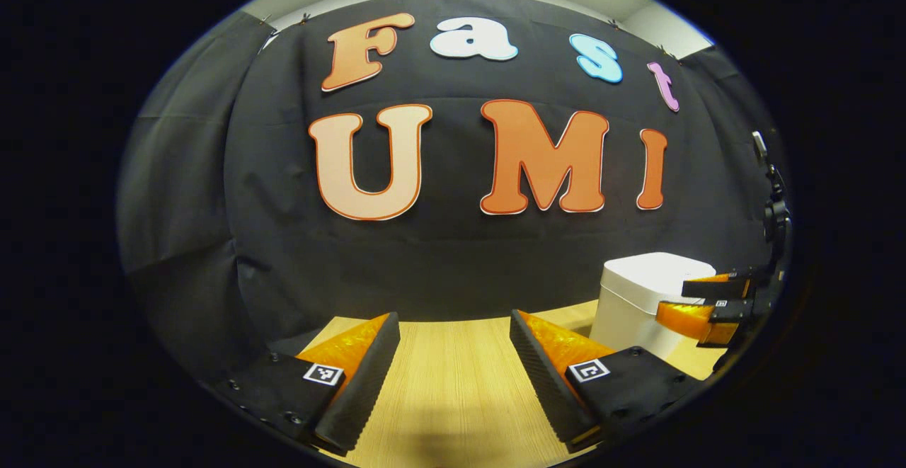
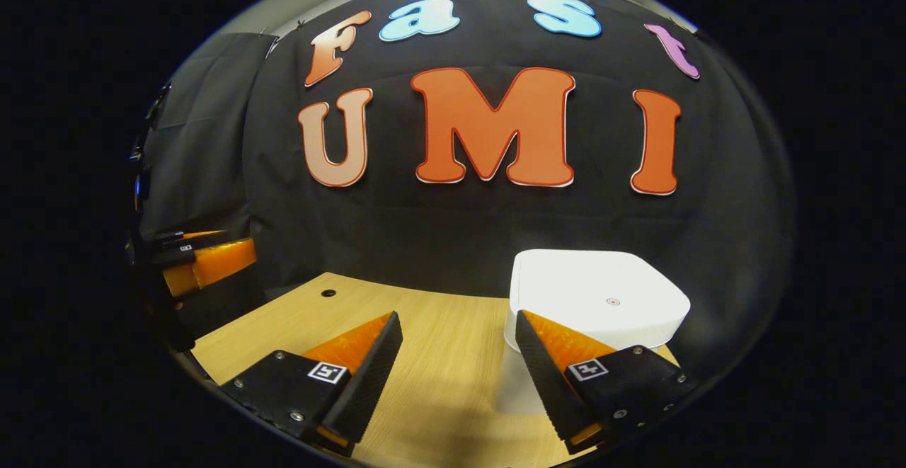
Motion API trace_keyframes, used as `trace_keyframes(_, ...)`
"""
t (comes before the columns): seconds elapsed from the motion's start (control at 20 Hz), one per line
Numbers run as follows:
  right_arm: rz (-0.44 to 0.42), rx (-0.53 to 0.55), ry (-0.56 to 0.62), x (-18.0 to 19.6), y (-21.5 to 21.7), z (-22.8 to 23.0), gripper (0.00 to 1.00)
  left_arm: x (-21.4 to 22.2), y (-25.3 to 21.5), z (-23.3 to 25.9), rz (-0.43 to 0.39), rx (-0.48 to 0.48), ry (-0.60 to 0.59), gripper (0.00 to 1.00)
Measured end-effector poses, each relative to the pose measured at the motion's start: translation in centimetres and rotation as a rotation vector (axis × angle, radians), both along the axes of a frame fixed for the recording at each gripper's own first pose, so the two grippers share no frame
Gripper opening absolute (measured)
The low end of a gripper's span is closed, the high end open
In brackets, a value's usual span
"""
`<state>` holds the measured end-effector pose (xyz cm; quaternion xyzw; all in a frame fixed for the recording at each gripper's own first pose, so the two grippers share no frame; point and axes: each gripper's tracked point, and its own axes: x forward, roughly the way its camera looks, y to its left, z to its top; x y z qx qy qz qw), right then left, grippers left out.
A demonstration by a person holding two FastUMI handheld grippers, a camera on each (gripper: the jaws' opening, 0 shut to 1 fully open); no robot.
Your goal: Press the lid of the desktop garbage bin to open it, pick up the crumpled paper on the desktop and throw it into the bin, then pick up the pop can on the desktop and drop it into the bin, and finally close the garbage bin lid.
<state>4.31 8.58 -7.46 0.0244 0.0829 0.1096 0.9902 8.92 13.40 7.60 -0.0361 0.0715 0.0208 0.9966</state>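
In the left gripper view, the left gripper (image 1: pixel 453 326) sits at the bottom of the frame with its fingers spread wide over bare wooden desktop (image 1: pixel 453 390), nothing between them; at the right edge the right gripper (image 1: pixel 697 305) appears side-on just in front of the garbage bin (image 1: pixel 640 298), its jaws seemingly parted. The right gripper view looks down on the same bin (image 2: pixel 594 298) at lower right, revealing the flat lid with a small round mark near its centre; the lid lies closed. Here the right gripper (image 2: pixel 460 326) is open and empty, one finger (image 2: pixel 548 365) overlapping the bin's front. The left gripper (image 2: pixel 202 259) shows at the left edge. The bin is white with rounded corners. A small hole (image 2: pixel 328 292) sits in the desktop (image 2: pixel 446 383), and black cloth (image 2: pixel 453 227) hangs behind.
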Motion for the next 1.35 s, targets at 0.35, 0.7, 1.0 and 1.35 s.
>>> trace_keyframes(0.35,-0.026,-0.01,-0.046,-0.1,-0.1,0.6,0.97,0.0,0.6,0.2,0.049,-0.015,-0.021,0.99)
trace_keyframes(0.7,-0.027,-0.007,-0.039,0.1,-0.1,0.2,0.97,0.2,0.2,0.7,0.052,0.01,-0.039,1.0)
trace_keyframes(1.0,-0.036,-0.003,-0.034,0.4,-0.6,0.3,0.97,0.5,-0.6,0.9,0.038,0.038,-0.046,1.0)
trace_keyframes(1.35,-0.037,0.004,-0.032,0.9,-0.7,0.3,0.97,1.0,-0.4,1.1,0.046,0.064,-0.049,1.0)
